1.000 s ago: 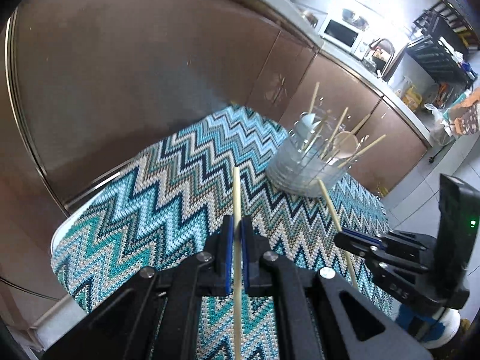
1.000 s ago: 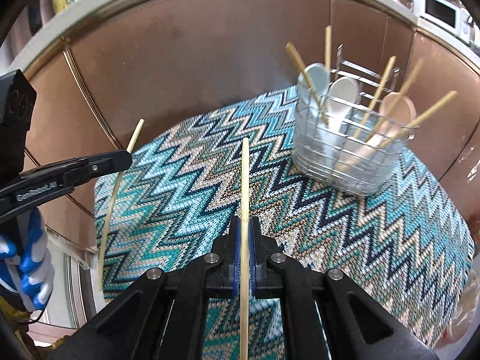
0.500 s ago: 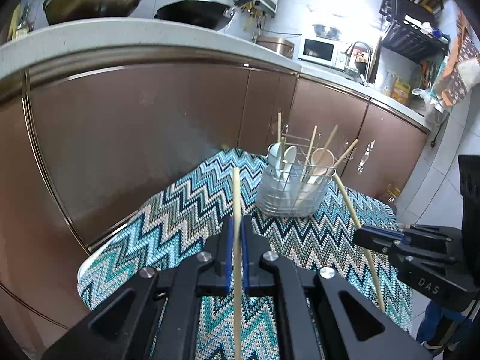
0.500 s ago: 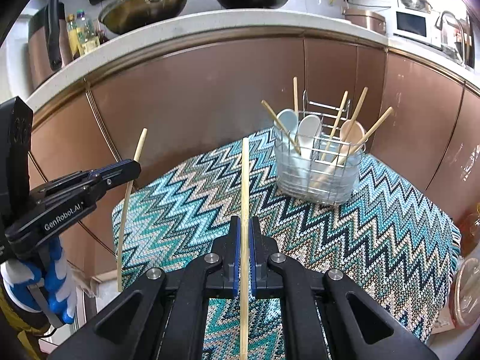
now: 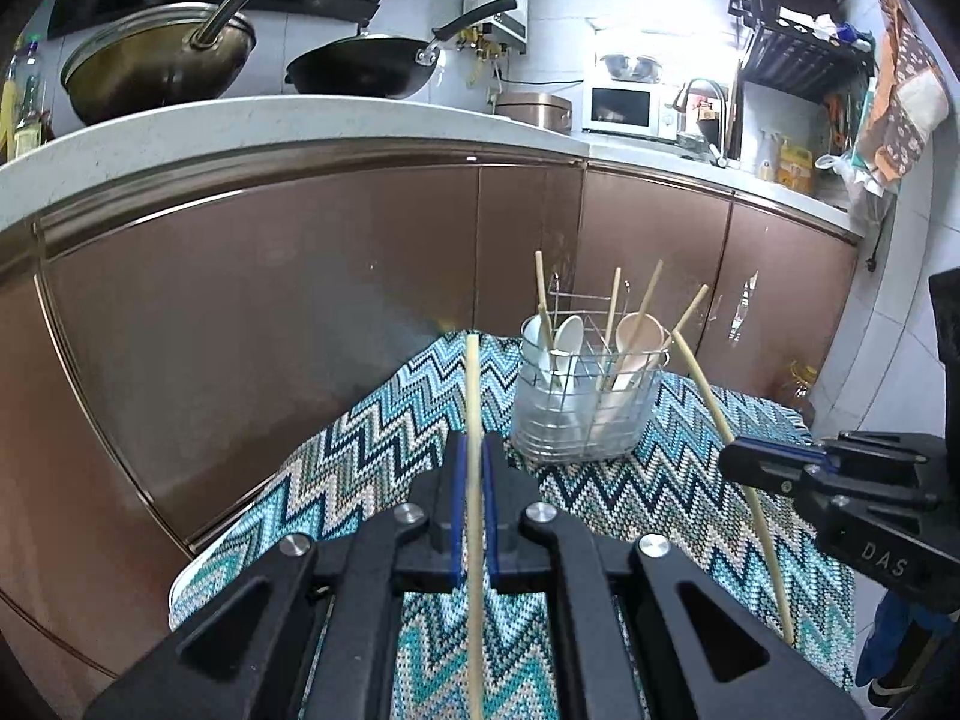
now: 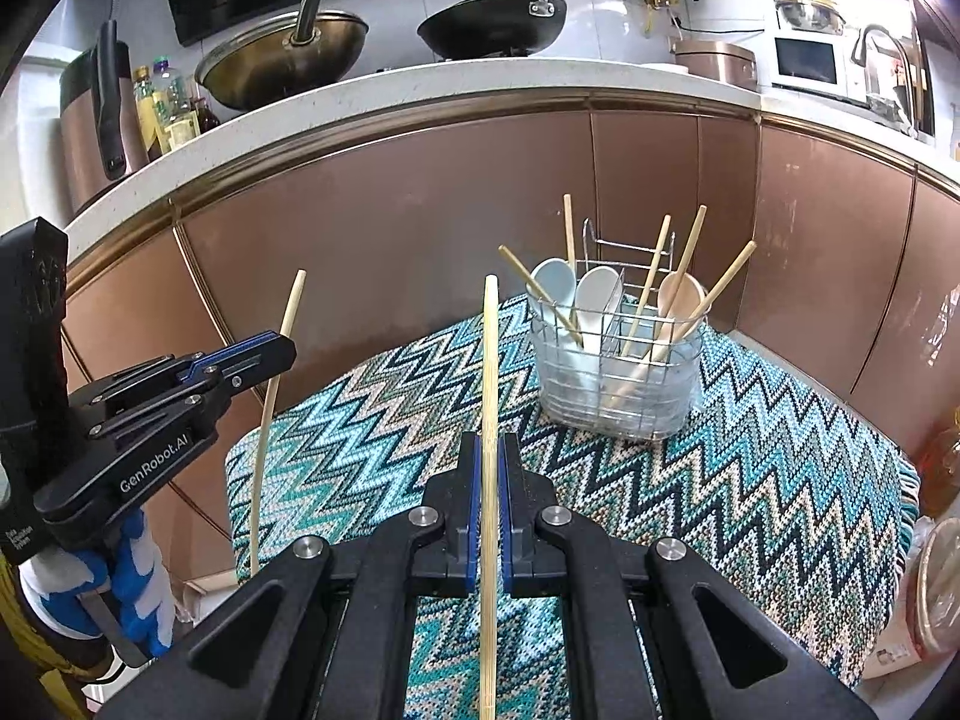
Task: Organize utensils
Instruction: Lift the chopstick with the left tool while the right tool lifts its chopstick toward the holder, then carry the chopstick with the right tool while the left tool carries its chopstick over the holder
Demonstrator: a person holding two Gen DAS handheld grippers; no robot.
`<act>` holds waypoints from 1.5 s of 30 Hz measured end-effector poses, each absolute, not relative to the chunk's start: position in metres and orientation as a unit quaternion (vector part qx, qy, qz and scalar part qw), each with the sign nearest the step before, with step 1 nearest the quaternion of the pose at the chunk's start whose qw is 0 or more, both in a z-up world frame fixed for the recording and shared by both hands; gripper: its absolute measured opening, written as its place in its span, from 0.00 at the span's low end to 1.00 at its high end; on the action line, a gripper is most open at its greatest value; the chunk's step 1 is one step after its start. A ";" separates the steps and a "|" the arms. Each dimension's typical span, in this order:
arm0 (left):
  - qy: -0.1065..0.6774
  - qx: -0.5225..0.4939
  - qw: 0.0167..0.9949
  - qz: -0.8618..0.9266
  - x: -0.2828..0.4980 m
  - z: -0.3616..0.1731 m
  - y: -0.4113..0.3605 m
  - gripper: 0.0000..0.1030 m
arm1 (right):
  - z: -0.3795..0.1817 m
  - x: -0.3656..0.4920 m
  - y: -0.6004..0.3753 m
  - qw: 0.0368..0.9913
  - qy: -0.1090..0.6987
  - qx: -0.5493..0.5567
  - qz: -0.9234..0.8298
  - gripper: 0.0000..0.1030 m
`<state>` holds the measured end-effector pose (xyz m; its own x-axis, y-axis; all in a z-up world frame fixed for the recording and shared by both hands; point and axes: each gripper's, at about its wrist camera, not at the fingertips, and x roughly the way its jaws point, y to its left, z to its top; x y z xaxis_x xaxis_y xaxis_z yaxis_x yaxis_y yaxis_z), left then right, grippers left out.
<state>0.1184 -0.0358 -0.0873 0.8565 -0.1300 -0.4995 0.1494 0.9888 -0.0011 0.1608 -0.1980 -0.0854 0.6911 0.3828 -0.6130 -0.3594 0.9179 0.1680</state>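
Because each set of tongs pinches its load at a single narrow spot, the main risk is a stick pivoting in the grip. The left tongs (image 5: 472,468) are pressed together on one chopstick (image 5: 473,420), which runs between the blue pads and pokes out toward the far side; the right tongs (image 6: 490,468) clamp a second chopstick (image 6: 490,372) the same way. Both sticks are held somewhere along their length with a long free end ahead and a long tail behind, so any knock on either end could swing the stick or slide it out.

Ahead, toward the far right of the zigzag-patterned cloth (image 6: 780,468) covering the table, stands the wire utensil holder (image 6: 618,384), already crowded with pale spoons and several leaning chopsticks. I judge that to be the target. A tip lowered at an angle could catch the wire rim or strike a spoon, jam, and lever the light holder over.

From the left view, the right tongs' stick slants across close to the holder's right side, so the two hands moving in together might cross sticks. One stick going in at a time, held near upright, would lessen that.
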 end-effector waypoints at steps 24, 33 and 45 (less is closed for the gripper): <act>0.184 -0.072 0.968 -0.155 0.183 -0.010 -0.046 0.05 | -0.006 0.214 -0.235 0.951 0.202 0.071 0.222 0.05; 0.092 -0.144 0.967 -0.191 0.232 0.033 -0.055 0.05 | 0.017 0.260 -0.245 0.971 0.085 0.104 0.197 0.05; 0.066 -0.142 0.979 -0.127 0.312 -0.048 -0.094 0.05 | -0.057 0.328 -0.252 0.984 0.071 0.114 0.116 0.05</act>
<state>0.3125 -0.0935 -0.0481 0.9592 -0.2668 -0.0934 0.2293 0.9275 -0.2951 0.3281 -0.2519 -0.0570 0.9630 0.2447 -0.1128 -0.2126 0.9472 0.2402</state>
